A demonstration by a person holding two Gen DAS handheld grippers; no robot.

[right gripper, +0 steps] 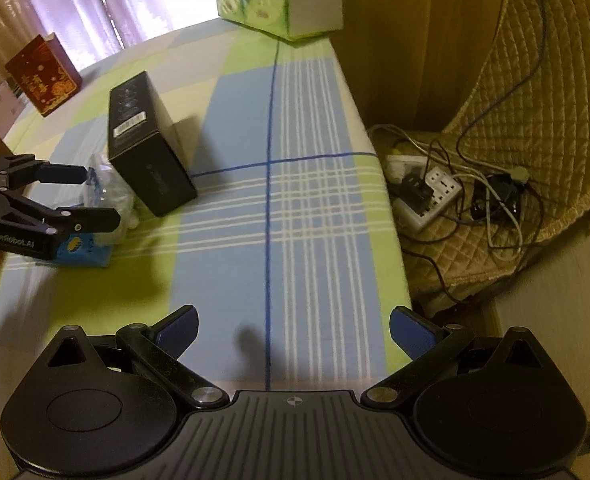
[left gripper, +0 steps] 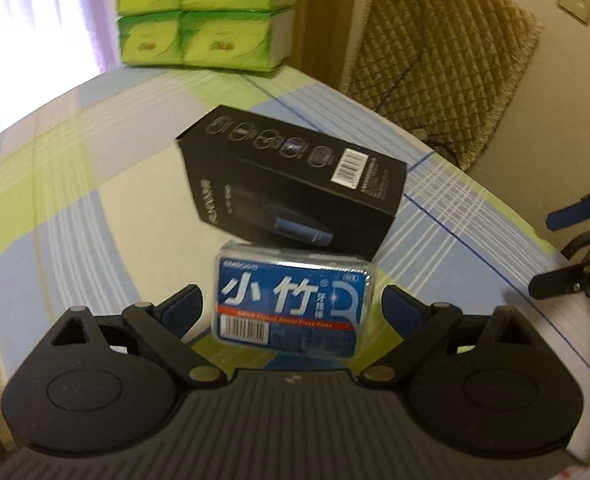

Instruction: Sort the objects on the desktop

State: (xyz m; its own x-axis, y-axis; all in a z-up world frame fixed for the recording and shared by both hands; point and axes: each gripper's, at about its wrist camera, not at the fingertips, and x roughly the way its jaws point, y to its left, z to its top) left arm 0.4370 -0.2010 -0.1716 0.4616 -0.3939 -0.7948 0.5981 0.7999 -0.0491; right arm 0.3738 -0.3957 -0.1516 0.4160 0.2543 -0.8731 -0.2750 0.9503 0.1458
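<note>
Blue-labelled floss-pick pack (left gripper: 291, 304) sits on the desk (left gripper: 75, 208), between the spread fingers of the left hand-held gripper (left gripper: 291, 304). Gaps show on both sides of the pack, so the pads are not yet pressing it. Its far edge lies just in front of the black carton (left gripper: 295, 188); contact between the two cannot be told.

Right wrist view: the left hand-held gripper comes in from the desk's left edge, fingers straddling the pack. Black carton lies on its long side, just beyond the pack.

Right hand-held gripper (right gripper: 293, 334): fingers wide apart, nothing between them, only checked cloth beneath. It hangs over the near edge of the desk, well apart from both items.

Green tissue packs (left gripper: 199, 16) are stacked at the far end of the desk. A red box (right gripper: 43, 74) stands off the far left corner.

Progress, as judged: early. No sorted pile or bin is visible. Pack and carton both lie loose mid-desk. The step in hand looks like a pick of the floss pack, grasp not yet made. Left to do: close on the pack, carry and place it, then deal with the carton.
</note>
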